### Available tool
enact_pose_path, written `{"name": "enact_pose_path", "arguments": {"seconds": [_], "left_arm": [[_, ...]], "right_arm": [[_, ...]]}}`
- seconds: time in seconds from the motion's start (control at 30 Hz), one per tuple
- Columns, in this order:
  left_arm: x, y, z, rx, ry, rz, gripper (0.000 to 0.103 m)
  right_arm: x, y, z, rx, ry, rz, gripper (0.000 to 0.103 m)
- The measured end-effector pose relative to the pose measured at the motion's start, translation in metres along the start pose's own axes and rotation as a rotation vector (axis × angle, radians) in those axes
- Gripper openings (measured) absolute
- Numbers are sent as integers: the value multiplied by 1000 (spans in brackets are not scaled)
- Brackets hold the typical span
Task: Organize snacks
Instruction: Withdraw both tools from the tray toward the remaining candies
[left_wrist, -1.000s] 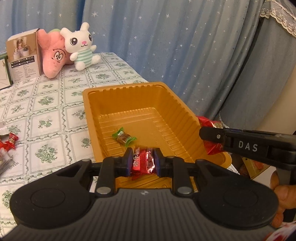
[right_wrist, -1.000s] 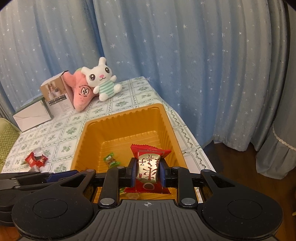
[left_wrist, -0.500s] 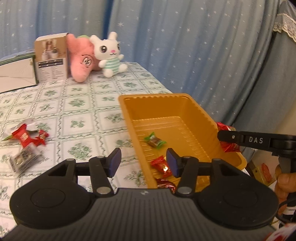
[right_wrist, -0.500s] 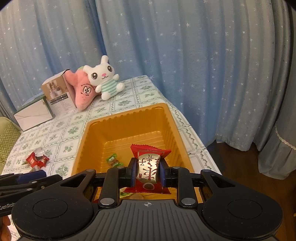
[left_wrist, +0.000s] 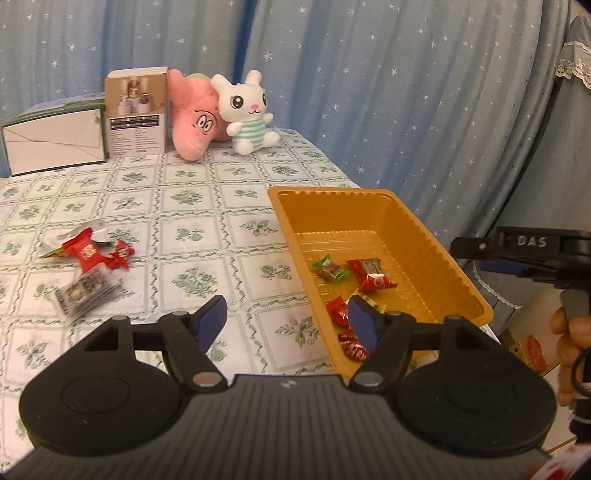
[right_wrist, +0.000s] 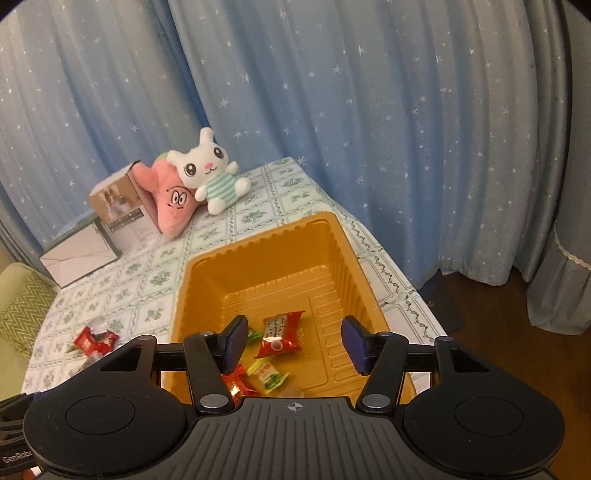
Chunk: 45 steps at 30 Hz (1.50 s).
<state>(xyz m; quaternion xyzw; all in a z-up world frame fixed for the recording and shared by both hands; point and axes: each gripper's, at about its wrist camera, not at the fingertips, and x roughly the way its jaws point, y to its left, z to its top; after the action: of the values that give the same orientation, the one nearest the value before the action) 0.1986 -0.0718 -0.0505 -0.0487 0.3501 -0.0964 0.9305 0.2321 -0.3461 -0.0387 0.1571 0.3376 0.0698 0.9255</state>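
left gripper (left_wrist: 286, 319): fingers spread, holding nothing
right gripper (right_wrist: 295, 341): fingers spread, empty, above tray
tray (right_wrist: 354, 266): wrapped candies (right_wrist: 279, 330) inside
surface (left_wrist: 207, 221): loose snacks (left_wrist: 86, 254)

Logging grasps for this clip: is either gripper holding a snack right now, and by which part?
Nothing is held. The left gripper and the right gripper both have their jaws spread open, with no snack between them.
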Motion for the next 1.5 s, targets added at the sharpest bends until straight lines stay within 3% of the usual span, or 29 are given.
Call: {"name": "enact_pose_path", "arguments": {"seconds": [0.37,0.73,1.03,1.5], "left_arm": [[-61,18,-20,-25,-16,59,74],[-122,53,-31,-44,-42,133,76],[-145,85,-39,-84,-47,180,77],[-147,106,-39,-82,-38,181,78]], "right_arm": [[-60,46,-33,-14,-10,47,58],[-79,107,-72,-75,37,130,59],[-81,135,-86,-112,59,159,59],[-72,158,-95,-145,78,168,59]]}}
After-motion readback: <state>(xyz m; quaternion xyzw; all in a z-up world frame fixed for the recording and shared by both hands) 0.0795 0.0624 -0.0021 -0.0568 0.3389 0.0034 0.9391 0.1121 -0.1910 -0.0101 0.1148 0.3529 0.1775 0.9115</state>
